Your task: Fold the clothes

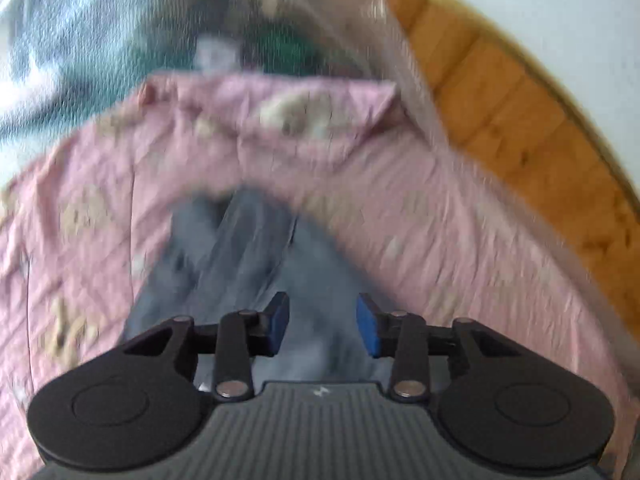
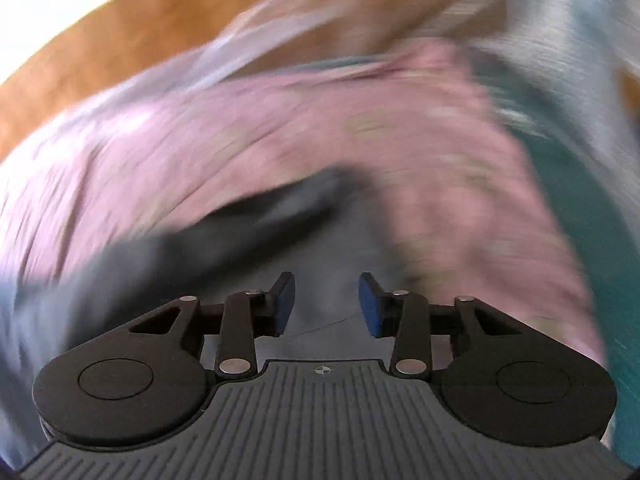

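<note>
Left gripper [image 1: 322, 326] hangs over creased grey garment [image 1: 256, 256], blue-padded fingers apart, gripping nothing. At 12 o'clock the grey cloth runs onto a soft pink printed sheet [image 1: 400, 200]; glossy wood [image 1: 520, 120] shows at 2 o'clock. Right gripper [image 2: 326, 306] likewise spread and empty above blurred grey fabric, pink beyond.

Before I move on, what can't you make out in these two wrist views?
- Right wrist: motion blur smears the grey garment; its shape and folds are unreadable.
- Left wrist: the pink sheet's print is blurred, and the tongs' body hides the grey garment's near end.
- Both tongs: open, empty.
</note>
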`<state>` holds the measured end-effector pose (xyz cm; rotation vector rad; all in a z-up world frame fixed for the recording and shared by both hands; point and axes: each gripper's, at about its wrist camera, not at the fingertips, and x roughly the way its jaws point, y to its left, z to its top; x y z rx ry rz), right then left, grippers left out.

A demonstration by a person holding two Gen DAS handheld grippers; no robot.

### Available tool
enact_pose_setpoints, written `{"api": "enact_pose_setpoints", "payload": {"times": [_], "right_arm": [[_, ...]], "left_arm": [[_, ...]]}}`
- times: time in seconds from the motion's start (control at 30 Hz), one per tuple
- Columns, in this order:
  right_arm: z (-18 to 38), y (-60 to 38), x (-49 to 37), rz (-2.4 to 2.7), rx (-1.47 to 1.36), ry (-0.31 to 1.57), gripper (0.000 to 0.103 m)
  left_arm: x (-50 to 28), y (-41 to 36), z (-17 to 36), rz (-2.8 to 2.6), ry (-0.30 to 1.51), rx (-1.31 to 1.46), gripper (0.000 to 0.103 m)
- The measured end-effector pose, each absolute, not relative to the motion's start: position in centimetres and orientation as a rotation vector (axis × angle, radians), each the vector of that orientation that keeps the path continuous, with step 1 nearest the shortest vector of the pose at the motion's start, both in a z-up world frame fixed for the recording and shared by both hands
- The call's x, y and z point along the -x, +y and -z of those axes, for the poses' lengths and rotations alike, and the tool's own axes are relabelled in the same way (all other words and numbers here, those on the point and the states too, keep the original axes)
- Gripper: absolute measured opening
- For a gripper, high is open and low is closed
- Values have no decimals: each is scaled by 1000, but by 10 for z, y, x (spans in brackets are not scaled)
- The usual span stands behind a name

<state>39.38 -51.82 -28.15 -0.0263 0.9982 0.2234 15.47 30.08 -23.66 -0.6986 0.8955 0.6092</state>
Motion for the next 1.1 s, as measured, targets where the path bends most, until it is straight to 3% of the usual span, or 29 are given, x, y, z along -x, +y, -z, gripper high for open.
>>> {"api": "enact_pose_setpoints", "payload": {"times": [0.1,0.23,0.27,0.37,0.43,0.5,0.53,0.6,0.63,0.67,0.8,0.87,0.93,1.0,1.07,1.1], "right_arm": [[314,-497,-413,-215,79,1068,35],[297,-450,-431,-271,144,1014,31],[299,-438,-437,-286,183,1021,31],[327,-422,-471,-258,246,1064,35],[330,-429,-491,-149,237,1029,40],[328,-443,-507,-45,171,1051,38],[324,-448,-510,-18,126,1074,31],[306,-450,-498,-10,86,1058,29],[296,-447,-484,-33,84,1044,30],[286,-442,-468,-68,88,1028,32],[266,-386,-376,-327,155,1021,45],[262,-351,-324,-509,206,1015,60],[270,-322,-282,-614,293,1001,66],[282,-301,-252,-641,390,1003,65],[285,-285,-234,-601,460,996,53],[279,-277,-224,-601,482,964,53]], "left_arm": [[-128,298,276,-678,1040,620,37],[-88,304,292,-757,1073,612,34],[-78,305,295,-777,1081,610,21],[-49,310,306,-837,1104,605,6],[-33,313,309,-870,1108,612,4],[-21,314,303,-896,1094,635,4],[-13,313,296,-893,1070,662,4],[5,310,276,-901,981,701,22],[19,309,267,-911,927,718,38],[29,308,260,-913,887,737,43],[71,306,252,-890,819,844,43],[89,304,257,-882,800,905,44],[107,296,266,-865,787,998,45],[120,287,275,-849,789,1042,46],[135,279,282,-844,783,1066,48],[143,275,286,-842,780,1077,48]]}}
